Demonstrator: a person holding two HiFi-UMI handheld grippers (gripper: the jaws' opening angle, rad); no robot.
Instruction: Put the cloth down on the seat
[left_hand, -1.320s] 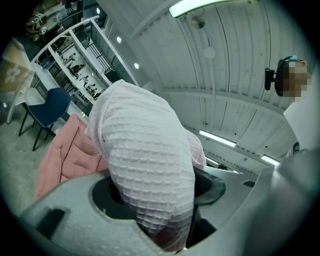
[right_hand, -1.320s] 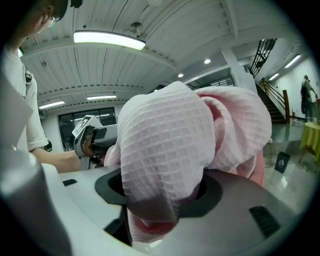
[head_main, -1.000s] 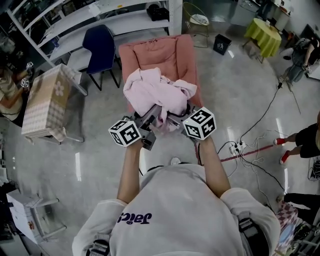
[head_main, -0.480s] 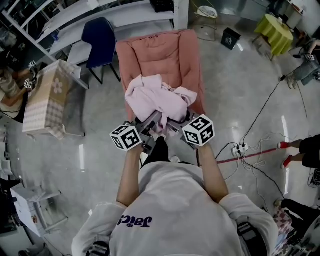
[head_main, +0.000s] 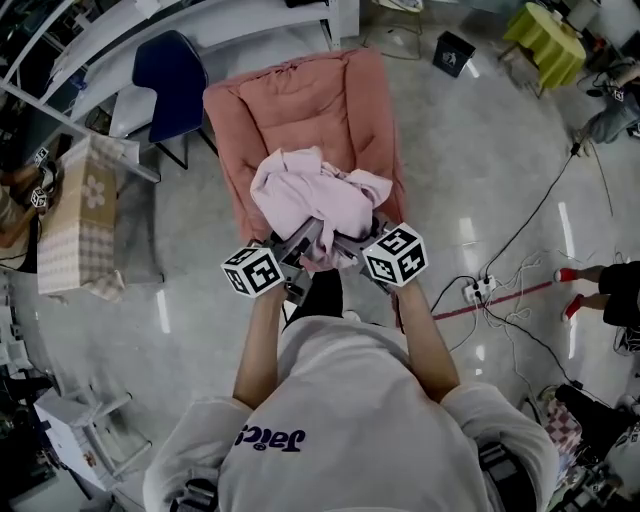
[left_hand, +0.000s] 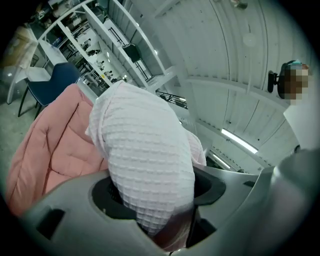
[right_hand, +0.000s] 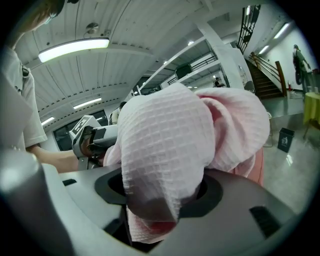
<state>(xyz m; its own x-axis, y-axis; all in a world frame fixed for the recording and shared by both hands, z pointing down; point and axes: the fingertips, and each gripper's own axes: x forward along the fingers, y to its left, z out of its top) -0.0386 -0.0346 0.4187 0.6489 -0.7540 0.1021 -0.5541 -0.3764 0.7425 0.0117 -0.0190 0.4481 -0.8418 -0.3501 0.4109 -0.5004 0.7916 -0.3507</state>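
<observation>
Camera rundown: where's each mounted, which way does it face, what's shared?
Head view: on the head, facing steeply down at pink cloth and pink seat; shows torso, both forearms, left gripper, right gripper.
Left gripper view: on the left gripper, tilted up; own jaws clamp cloth, seat at left.
Right gripper view: on the right gripper, tilted up; own jaws clamp cloth, left gripper beyond.
Shared: all three show the cloth.

Inspection finds one legible inscription. Dark blue lettering on the chest of the person's light grey sweatshirt (head_main: 350, 400) reads approximately "Jaics" in the head view. The left gripper's white cube (head_main: 252, 271) and the right gripper's white cube (head_main: 395, 254) bear black square marker patterns without characters.
</observation>
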